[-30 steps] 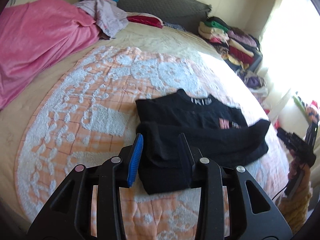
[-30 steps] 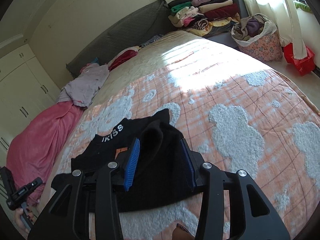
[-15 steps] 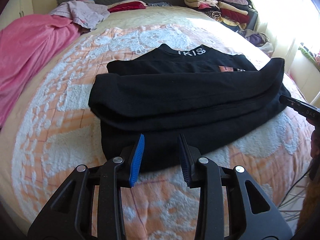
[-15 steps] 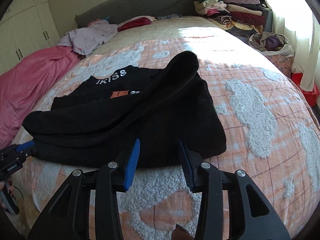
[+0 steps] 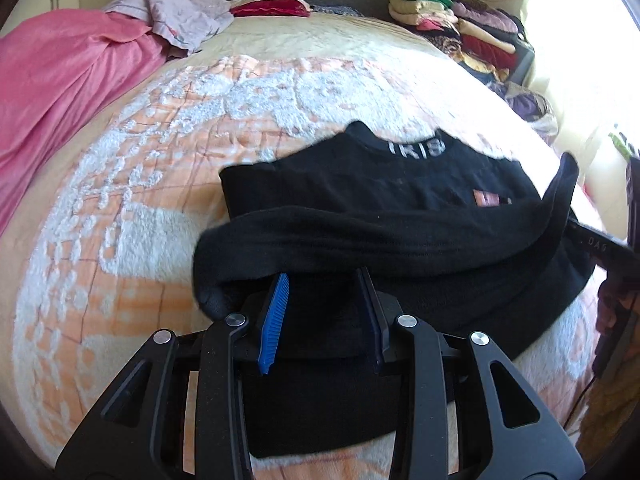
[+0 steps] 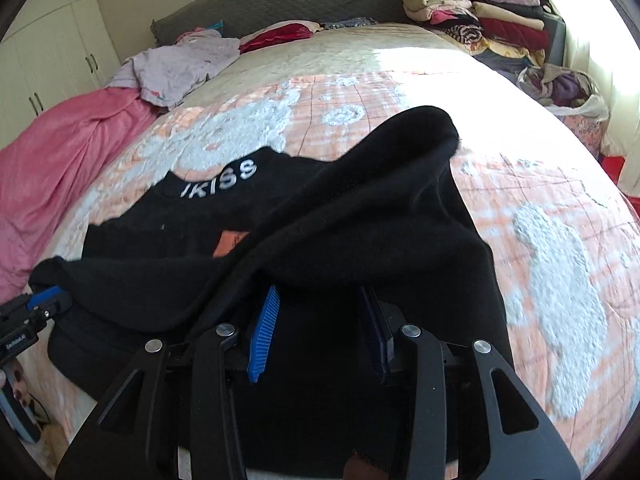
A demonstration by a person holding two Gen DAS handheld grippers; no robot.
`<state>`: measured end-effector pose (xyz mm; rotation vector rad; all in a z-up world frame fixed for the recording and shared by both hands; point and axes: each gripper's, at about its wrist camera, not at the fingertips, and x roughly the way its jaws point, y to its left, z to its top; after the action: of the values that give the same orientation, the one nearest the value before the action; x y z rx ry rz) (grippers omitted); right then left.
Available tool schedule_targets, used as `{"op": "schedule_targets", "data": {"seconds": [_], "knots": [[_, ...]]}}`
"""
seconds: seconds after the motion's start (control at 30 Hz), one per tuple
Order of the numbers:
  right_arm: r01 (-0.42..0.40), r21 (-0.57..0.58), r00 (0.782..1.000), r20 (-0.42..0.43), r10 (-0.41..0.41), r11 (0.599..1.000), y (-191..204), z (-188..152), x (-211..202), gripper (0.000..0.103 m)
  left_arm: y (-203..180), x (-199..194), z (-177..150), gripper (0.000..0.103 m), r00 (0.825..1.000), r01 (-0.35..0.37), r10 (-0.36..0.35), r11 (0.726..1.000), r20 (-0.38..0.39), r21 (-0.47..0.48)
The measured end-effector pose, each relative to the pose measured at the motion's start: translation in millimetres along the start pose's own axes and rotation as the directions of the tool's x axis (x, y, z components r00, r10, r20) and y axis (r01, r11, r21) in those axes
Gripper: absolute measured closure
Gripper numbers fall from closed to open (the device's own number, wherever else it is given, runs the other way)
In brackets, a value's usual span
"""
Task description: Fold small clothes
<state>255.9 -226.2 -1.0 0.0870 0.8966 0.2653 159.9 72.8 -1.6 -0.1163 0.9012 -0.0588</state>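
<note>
The black sweater (image 5: 380,216), white lettering at its collar toward twelve o'clock, is seen mid-fold at the centre of the orange-and-white bedspread (image 5: 120,208), its hem pinched by the left gripper (image 5: 324,316) and the right gripper (image 6: 320,328) alike, with flattening judged left.

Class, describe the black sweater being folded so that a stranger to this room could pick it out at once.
Start at the bed's orange-and-white blanket. On its near part lies the black sweater, its bottom edge lifted between both grippers. It is the only black garment there, with white letters on its collar and a small orange patch.
</note>
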Motion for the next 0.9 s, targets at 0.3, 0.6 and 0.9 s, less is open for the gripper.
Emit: {"op": "schedule_targets", "data": {"seconds": [0.3,0.6,0.9], "knots": [[0.066,0.08,0.997,0.026,-0.069,0.995,-18.8,40.7,16.8,0.065,46.5,-29.6,44.2,0.074,0.992,0.053,-0.033,0.984,0.12,-0.171],[0.103,0.09,0.992,0.063,-0.109,0.991,-45.7,49.2,-0.4,0.064,82.5,-21.2,39.3,0.068,0.997,0.024,-0.008,0.976,0.077,-0.215],[0.123,0.115,0.991,-0.062,-0.116,0.986,-62.5,45.4,40.8,0.06,66.6,26.7,22.7,0.068,0.998,0.042,-0.048,0.985,-0.028,-0.169]]}}
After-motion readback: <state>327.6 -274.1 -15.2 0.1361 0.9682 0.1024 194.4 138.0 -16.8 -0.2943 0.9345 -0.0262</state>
